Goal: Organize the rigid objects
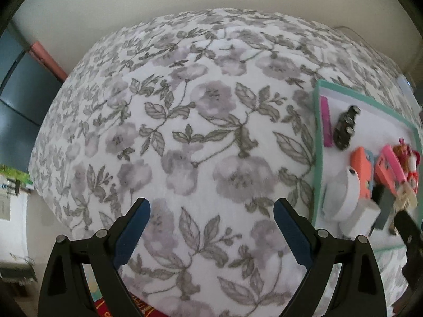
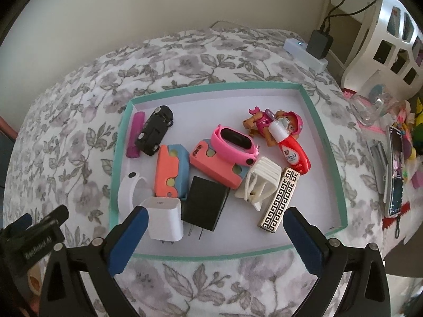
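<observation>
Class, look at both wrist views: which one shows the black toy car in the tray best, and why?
The right wrist view. The black toy car lies whole and sharp near the far left corner of the tray, beside a purple bar. The left wrist view catches it only at its right edge, small and blurred.

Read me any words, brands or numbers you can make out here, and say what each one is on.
"GenRobot AI": label on the left tongs, seen from the right wrist.
Dark lettering on the coral case: too blurred to read.
Print on the red bottle: too small to read.
No other text is legible.
</observation>
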Motion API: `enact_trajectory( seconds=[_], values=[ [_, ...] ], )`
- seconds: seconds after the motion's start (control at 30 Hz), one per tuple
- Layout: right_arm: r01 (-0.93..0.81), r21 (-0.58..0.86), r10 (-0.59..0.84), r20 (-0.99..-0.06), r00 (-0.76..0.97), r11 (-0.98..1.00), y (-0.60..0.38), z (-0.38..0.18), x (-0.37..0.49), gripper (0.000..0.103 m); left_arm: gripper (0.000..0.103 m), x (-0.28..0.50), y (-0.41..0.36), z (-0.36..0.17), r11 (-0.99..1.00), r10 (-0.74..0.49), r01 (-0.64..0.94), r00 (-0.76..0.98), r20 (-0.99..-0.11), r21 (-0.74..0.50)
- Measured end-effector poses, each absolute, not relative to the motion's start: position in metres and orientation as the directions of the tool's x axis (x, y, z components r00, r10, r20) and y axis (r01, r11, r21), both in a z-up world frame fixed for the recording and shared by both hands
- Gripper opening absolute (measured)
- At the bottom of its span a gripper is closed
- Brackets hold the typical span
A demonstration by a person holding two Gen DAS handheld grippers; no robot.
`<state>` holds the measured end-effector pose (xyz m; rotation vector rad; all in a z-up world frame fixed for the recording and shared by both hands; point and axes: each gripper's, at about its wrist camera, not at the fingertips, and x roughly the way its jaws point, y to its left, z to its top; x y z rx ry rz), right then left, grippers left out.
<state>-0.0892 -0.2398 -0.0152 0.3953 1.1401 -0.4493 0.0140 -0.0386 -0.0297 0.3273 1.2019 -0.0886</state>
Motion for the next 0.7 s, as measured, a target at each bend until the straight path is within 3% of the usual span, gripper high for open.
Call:
enact_trajectory(
  seconds=[0.7],
  values=[
    [0.499,0.089,-0.140,-0.905,0.402,0.862,-0.222,0.003,-0.114,0.103,0.095,-0.029,-0.035,0.000,0.930,0.074,0.282,0.482,-0.873,0.235]
  ],
)
